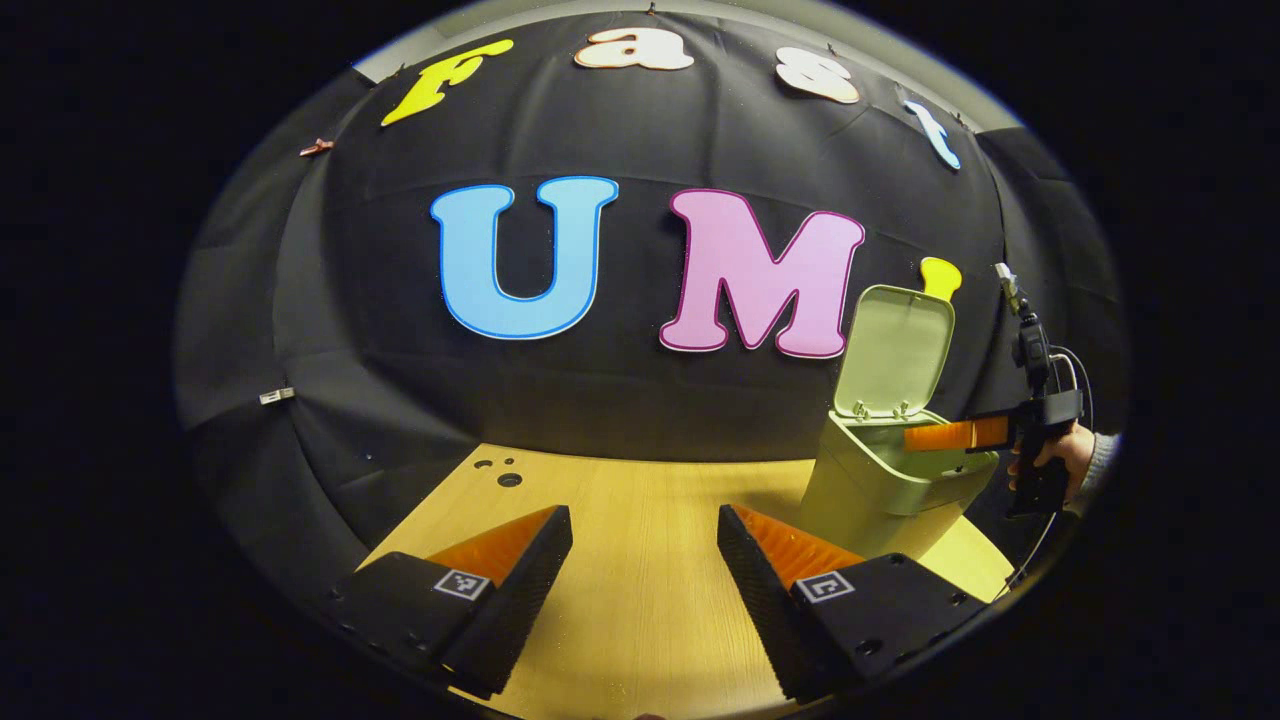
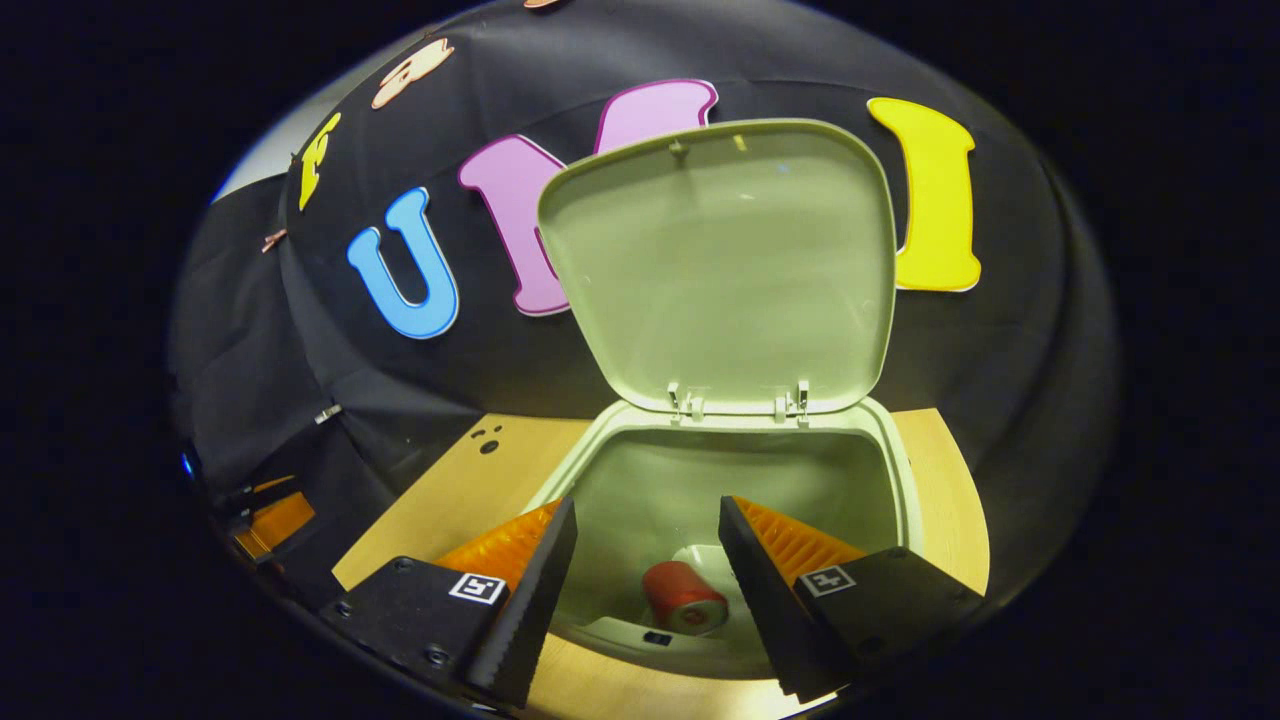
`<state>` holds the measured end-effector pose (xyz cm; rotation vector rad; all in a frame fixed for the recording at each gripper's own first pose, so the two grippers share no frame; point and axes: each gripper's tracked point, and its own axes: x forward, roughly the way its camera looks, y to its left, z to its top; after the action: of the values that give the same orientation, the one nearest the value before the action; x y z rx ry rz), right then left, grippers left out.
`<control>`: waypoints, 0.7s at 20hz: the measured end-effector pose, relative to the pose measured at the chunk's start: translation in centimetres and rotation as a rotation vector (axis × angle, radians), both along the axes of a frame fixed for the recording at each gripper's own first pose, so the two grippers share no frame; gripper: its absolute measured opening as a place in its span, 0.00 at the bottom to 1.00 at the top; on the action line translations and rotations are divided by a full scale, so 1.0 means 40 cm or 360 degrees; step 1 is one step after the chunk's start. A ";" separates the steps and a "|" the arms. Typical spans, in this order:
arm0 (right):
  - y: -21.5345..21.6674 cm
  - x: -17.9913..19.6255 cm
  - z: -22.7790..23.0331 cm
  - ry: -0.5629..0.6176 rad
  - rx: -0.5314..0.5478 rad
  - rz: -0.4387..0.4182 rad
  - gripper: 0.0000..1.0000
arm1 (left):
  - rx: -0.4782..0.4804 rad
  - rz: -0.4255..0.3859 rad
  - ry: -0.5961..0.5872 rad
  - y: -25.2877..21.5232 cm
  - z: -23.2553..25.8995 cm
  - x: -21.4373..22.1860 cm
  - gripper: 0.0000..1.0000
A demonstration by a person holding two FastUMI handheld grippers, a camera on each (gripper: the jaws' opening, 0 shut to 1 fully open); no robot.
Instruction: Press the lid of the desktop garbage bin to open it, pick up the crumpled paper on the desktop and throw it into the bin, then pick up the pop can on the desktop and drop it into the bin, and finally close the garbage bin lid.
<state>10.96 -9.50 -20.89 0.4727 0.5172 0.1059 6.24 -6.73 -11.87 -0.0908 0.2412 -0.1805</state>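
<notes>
Wooden tabletop (image 1: 640, 520), left gripper view: left gripper (image 1: 645, 560) fingers spread, empty, bin (image 1: 880, 490) well off to right. Right gripper view: right gripper (image 2: 648, 560) fingers spread, empty, above bin mouth; can (image 2: 683, 597) inside; upright lid (image 2: 720, 265) straight ahead, nearer this hand for closing.

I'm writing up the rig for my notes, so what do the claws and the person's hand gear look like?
Each claw, left and right, has two wedge-shaped fingers with ridged inner faces, set on black blocks bearing small square black-and-white markers. In the left gripper view the right claw shows a black pistol-style handle, a thin cable and a grey sleeve cuff.
</notes>
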 end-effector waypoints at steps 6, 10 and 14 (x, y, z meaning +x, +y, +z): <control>-0.070 -0.072 0.118 -0.0124 -0.0059 -0.0070 0.98 | -0.0024 -0.0012 -0.0017 -0.003 0.009 -0.044 0.95; -0.127 -0.075 0.217 -0.0246 -0.0108 -0.0156 0.98 | -0.0026 -0.0046 -0.0051 -0.024 0.028 -0.068 0.95; -0.172 -0.040 0.329 -0.0391 -0.0195 -0.0217 0.98 | -0.0030 -0.0083 -0.0090 -0.054 0.052 -0.078 0.95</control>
<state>9.37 -16.36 -7.73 0.3673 0.2478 0.0011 3.13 -8.90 -9.79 -0.0978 0.1857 -0.2368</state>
